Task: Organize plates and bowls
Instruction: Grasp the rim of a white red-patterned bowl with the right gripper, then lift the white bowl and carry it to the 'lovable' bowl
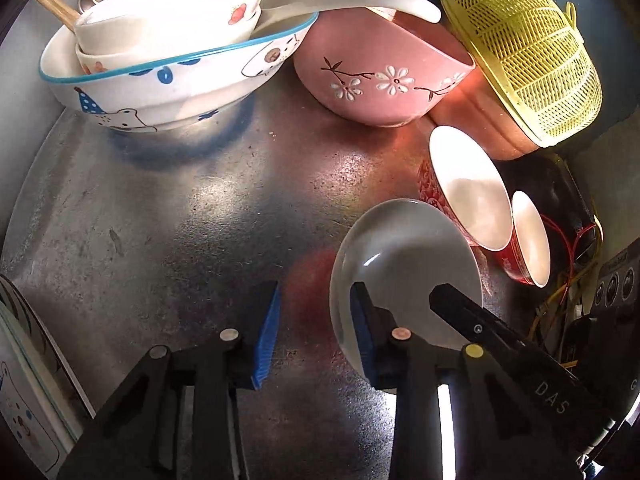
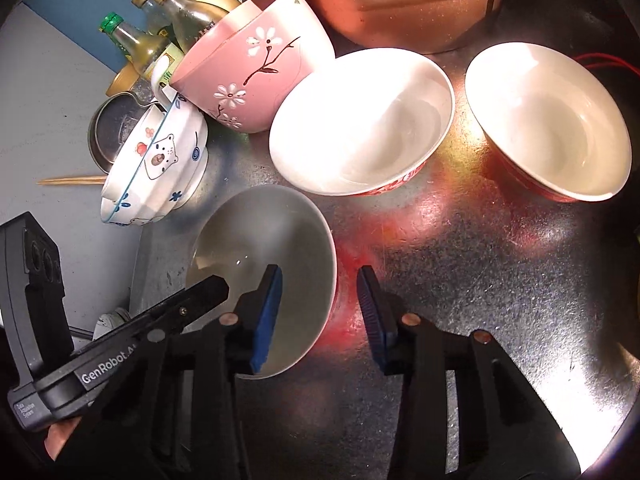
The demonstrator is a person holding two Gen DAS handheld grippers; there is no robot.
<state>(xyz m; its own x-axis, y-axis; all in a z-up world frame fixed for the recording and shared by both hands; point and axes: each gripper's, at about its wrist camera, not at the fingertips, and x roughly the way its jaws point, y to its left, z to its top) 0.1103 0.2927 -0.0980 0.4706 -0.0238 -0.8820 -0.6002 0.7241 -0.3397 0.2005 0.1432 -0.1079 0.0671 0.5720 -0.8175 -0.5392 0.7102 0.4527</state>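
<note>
A small bowl (image 1: 408,256), white inside and red outside, sits on the round metal tray (image 1: 160,220). My left gripper (image 1: 314,332) straddles its left rim: one blue pad is inside, the other outside, and both stand clear of the wall. In the right wrist view my right gripper (image 2: 320,316) straddles the opposite rim of the same bowl (image 2: 260,232) with gaps on both sides, so it is open too. A finger (image 1: 452,304) of the right gripper reaches into the bowl. Two larger red-and-white bowls (image 2: 360,120) (image 2: 548,120) stand just beyond.
A pink flowered bowl (image 1: 380,80) and a bear-patterned bowl (image 1: 168,84) holding smaller bowls and a white spoon (image 1: 360,2) stand at the back. A yellow strainer (image 1: 528,60) covers a copper bowl. Bottles (image 2: 168,24), chopsticks (image 2: 72,180) and a plate (image 1: 20,360) lie at the edges.
</note>
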